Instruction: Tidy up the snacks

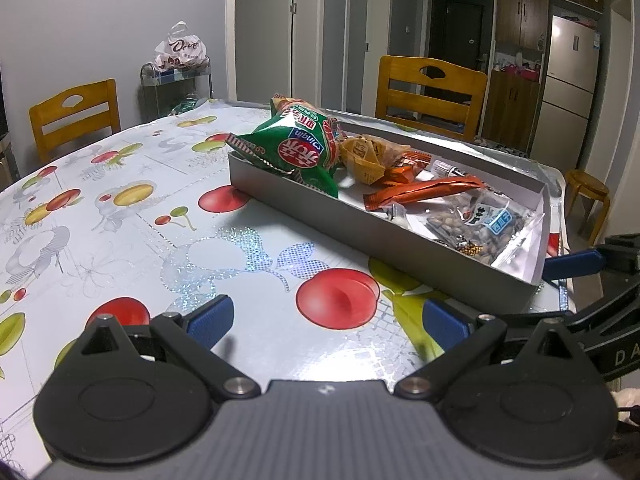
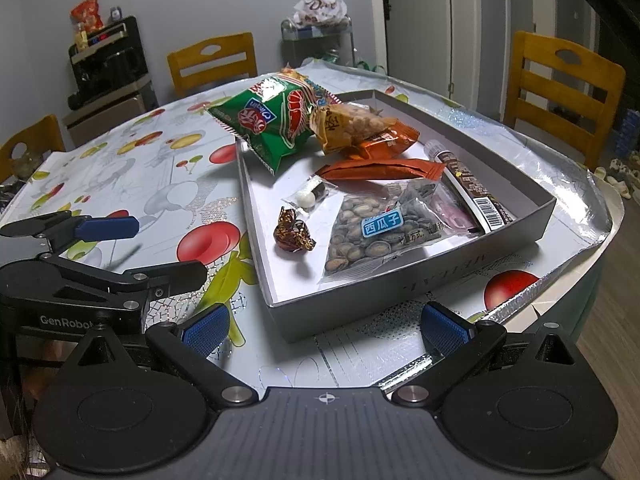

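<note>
A shallow grey box (image 2: 400,296) (image 1: 360,236) on the table holds several snacks. A green chip bag (image 2: 272,120) (image 1: 296,144) hangs over the box's far corner. Beside it lie a yellow nut pack (image 2: 344,124) (image 1: 364,156), orange packets (image 2: 384,170) (image 1: 424,192), a clear bag of melon seeds (image 2: 368,236) (image 1: 480,224), a dark bar (image 2: 472,184), a small white candy (image 2: 308,196) and a brown foil candy (image 2: 292,232). My left gripper (image 1: 328,320) is open and empty, left of the box. My right gripper (image 2: 326,328) is open and empty before the box's near corner.
The table wears a fruit-print cloth (image 1: 120,208) with a foil edge (image 2: 592,208). Wooden chairs (image 1: 432,88) (image 2: 212,62) stand around it. A cart with a white bag (image 1: 180,52), a stool (image 1: 588,192) and a fridge (image 1: 568,80) are beyond. The left gripper's fingers (image 2: 108,228) show in the right view.
</note>
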Demonstrator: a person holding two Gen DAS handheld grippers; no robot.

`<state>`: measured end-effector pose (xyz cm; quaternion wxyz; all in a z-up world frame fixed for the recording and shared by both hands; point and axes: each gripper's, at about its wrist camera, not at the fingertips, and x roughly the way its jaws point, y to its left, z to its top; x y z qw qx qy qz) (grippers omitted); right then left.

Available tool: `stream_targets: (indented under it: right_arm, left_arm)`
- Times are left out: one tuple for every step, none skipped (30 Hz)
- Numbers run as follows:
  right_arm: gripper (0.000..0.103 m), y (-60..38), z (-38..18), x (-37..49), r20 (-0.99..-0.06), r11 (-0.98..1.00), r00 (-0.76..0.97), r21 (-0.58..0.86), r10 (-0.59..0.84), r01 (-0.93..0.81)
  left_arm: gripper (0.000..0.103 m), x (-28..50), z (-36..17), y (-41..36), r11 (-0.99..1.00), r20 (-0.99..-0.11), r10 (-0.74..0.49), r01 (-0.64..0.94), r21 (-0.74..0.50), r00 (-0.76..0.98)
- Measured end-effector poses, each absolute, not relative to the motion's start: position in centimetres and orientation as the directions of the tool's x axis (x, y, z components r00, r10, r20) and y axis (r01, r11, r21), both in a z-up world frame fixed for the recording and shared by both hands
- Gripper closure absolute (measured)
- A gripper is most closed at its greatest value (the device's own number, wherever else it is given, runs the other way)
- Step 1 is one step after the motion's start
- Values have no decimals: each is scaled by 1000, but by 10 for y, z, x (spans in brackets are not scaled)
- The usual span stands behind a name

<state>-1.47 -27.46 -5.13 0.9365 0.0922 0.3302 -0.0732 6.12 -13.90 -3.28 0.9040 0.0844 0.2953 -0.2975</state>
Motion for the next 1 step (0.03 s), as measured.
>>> stream_targets:
  right_arm:
    - [0,-275,-51,-15,-631,973,772,123,-77,197]
  left_arm:
    - [1,62,-33,-139,808,-586,-488,588,-24,647]
